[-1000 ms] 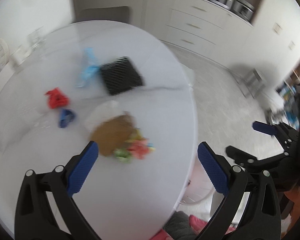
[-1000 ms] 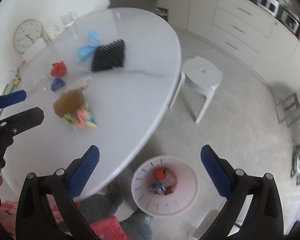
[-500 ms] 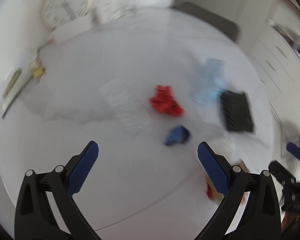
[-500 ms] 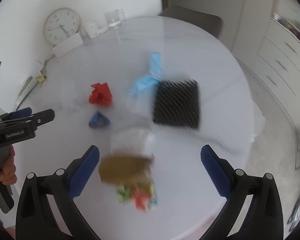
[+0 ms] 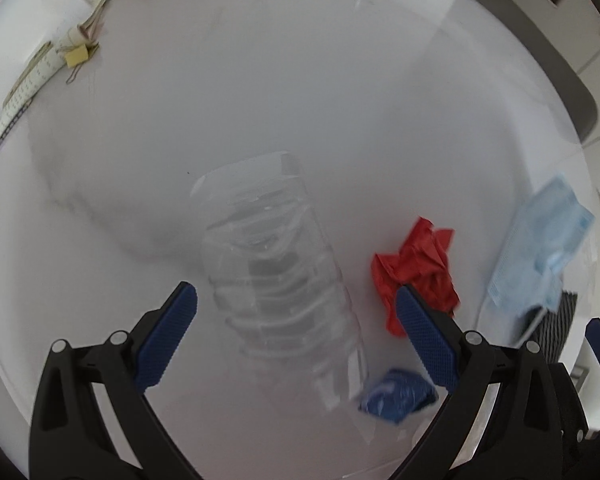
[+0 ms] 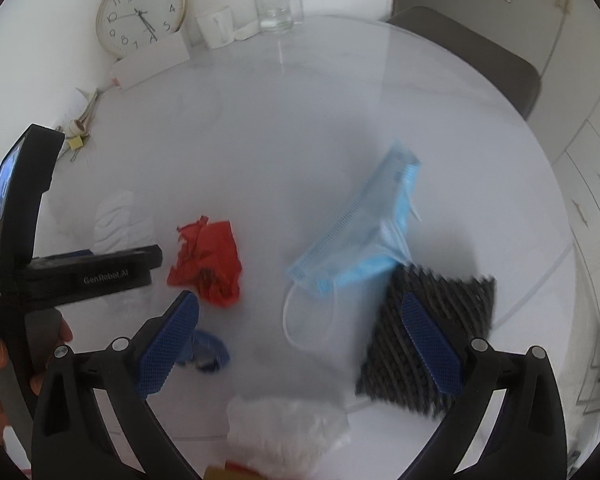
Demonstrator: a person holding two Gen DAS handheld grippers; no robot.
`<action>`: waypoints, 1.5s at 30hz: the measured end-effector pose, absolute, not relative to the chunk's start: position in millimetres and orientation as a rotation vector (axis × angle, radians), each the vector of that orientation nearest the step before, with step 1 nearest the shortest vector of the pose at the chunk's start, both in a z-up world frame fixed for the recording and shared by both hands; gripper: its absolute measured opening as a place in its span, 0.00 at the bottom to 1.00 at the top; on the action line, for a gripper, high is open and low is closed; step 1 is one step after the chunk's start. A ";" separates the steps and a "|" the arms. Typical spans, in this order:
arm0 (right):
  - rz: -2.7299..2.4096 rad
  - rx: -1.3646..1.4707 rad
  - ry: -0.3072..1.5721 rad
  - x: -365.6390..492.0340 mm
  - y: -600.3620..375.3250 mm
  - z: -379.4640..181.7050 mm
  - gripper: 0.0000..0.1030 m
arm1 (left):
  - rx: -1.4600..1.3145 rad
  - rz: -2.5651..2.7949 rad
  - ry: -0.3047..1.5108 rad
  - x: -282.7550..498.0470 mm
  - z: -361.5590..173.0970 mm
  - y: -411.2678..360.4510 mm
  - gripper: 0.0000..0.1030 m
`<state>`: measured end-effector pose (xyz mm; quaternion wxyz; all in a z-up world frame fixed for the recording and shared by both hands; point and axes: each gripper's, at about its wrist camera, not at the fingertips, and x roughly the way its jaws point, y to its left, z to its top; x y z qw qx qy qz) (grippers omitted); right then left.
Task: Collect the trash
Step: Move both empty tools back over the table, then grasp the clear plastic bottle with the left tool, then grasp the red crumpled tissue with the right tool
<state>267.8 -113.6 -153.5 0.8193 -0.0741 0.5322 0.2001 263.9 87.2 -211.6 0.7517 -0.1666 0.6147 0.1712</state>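
Table: round white table (image 6: 300,128), glossy.
Wall: white, clock (image 6: 141,12) at 11 o'clock.
Chair: grey chair (image 6: 480,52) at 1 o'clock.

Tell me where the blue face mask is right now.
The face mask lies on the white table, right of centre in the right wrist view, between the red paper and the black mat, whose corner it overlaps.
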 end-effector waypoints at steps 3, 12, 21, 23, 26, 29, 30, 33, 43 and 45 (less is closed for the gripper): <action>0.448 -0.158 1.144 277.2 -105.5 -160.1 0.98 | -0.403 0.388 1.350 263.2 -217.8 90.0 0.83; 0.560 -0.189 1.168 282.5 -74.2 -170.0 0.98 | -0.420 0.390 1.369 253.8 -226.2 99.9 0.59; 0.640 -0.318 1.213 282.1 -22.0 -196.1 0.98 | -0.312 0.427 1.336 219.7 -200.3 126.2 0.59; 0.630 -0.338 1.219 281.4 -14.4 -200.8 0.98 | -0.318 0.422 1.331 213.3 -196.7 127.4 0.59; 0.614 -0.373 1.226 281.0 -3.6 -206.8 0.97 | -0.292 0.419 1.322 211.6 -197.4 132.3 0.59; 0.606 -0.368 1.261 283.5 -0.5 -212.4 0.79 | -0.256 0.416 1.327 216.6 -198.4 131.3 0.59; 0.604 -0.362 1.267 285.4 0.4 -213.9 0.68 | -0.261 0.413 1.330 215.2 -197.6 133.1 0.59; 0.603 -0.345 1.277 284.5 -1.9 -215.2 0.43 | -0.275 0.399 1.335 212.6 -193.4 121.2 0.59; 0.588 -0.336 1.217 279.9 -9.4 -189.1 0.36 | -0.235 0.352 1.305 217.0 -185.9 127.6 0.59; 0.582 -0.333 1.198 275.8 -17.1 -176.6 0.36 | -0.214 0.336 1.295 215.9 -179.3 124.3 0.59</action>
